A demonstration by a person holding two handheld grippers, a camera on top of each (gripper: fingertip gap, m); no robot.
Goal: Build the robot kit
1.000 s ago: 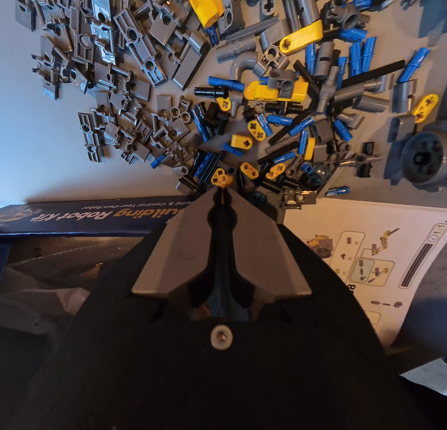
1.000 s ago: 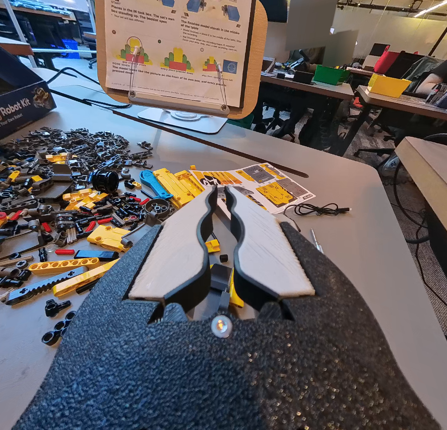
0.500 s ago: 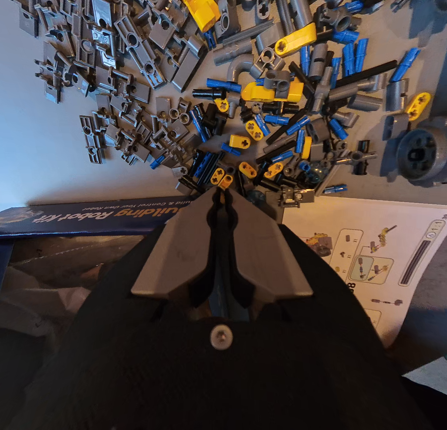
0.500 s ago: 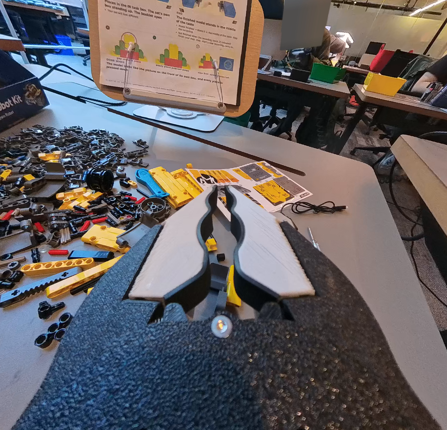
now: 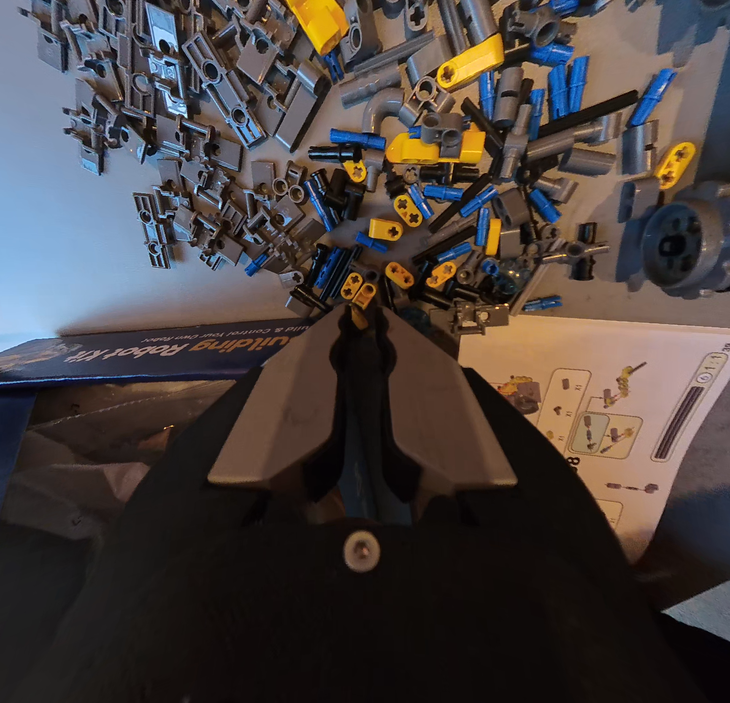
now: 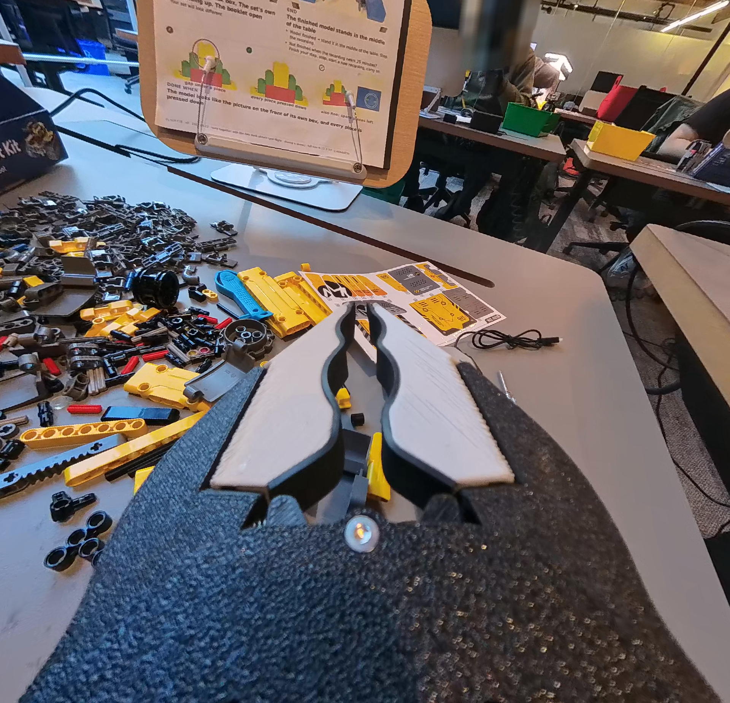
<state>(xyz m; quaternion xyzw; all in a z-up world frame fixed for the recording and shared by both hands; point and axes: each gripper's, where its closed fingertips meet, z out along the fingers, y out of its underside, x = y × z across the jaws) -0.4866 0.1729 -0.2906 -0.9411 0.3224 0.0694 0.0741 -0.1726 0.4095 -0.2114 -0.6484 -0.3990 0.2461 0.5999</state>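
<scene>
In the left wrist view my left gripper (image 5: 361, 313) points down at a pile of small grey, black, blue and yellow building parts (image 5: 434, 194). Its jaws are shut on a small yellow piece (image 5: 359, 320) that shows as a sliver between the tips. Two yellow connectors (image 5: 357, 287) lie just beyond the tips. In the right wrist view my right gripper (image 6: 360, 308) hovers over the grey table (image 6: 553, 407). Its jaws are nearly together and hold nothing. A yellow and grey part (image 6: 373, 472) lies on the table under it.
A dark blue kit box (image 5: 158, 352) and an open instruction booklet (image 5: 592, 387) lie under my left gripper. A sticker sheet (image 6: 434, 305), a black cable (image 6: 509, 338), yellow panels (image 6: 284, 301) and a blue tool (image 6: 241, 297) lie ahead of my right gripper. An instruction sheet stand (image 6: 276, 71) is behind. The grippers' ends are close to 40 cm from one another.
My left gripper has drawn back a little from the pile, still shut on the yellow piece. My right gripper has drifted slightly to the right; its jaws have not changed.
</scene>
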